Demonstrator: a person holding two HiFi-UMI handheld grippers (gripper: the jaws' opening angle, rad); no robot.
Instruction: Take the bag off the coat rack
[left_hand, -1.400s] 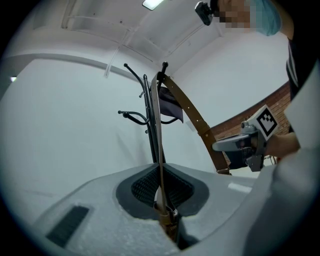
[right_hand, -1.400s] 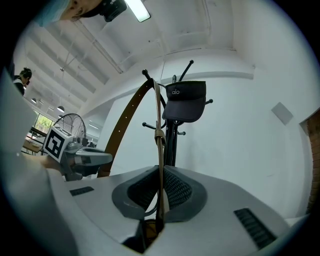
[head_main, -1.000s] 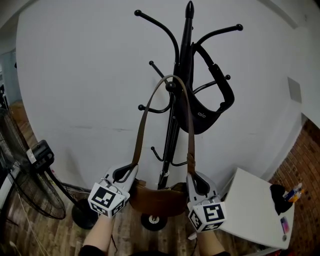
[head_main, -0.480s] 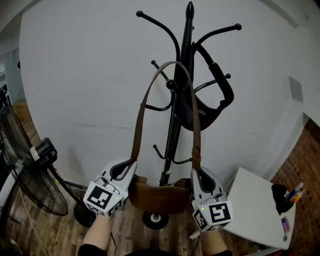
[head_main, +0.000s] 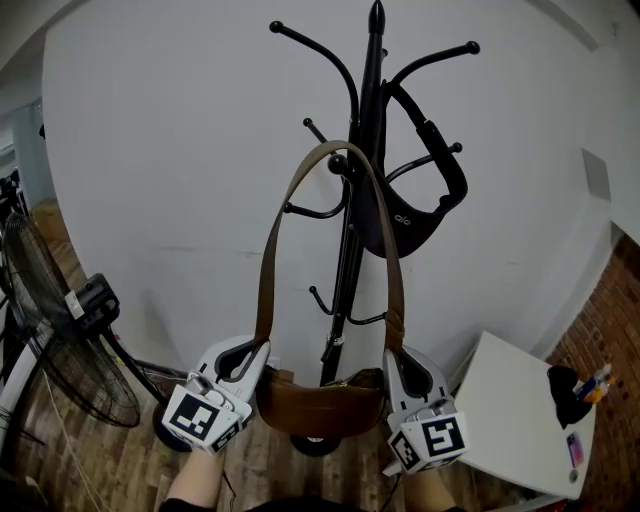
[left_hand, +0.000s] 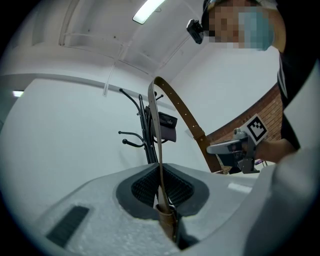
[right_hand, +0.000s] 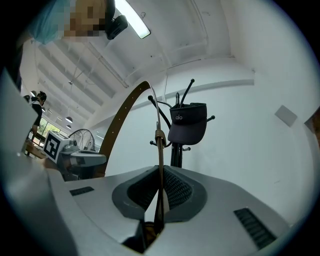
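The left gripper (left_hand: 161, 192) and right gripper (right_hand: 159, 195) each clamp tight on the strap (head_main: 266, 262) of the brown leather bag (head_main: 320, 405). Only the head view shows its pouch.

The bag (head_main: 320, 402) is smooth brown leather with a soft sheen, and its strap (head_main: 266, 270) is matter. The coat rack (head_main: 345, 250) is glossy black metal. The left claw (head_main: 258, 350) and right claw (head_main: 392, 355) have grainy pale plastic shells with ribbed black pads (left_hand: 144, 187). The floor (head_main: 90, 460) is wood plank.
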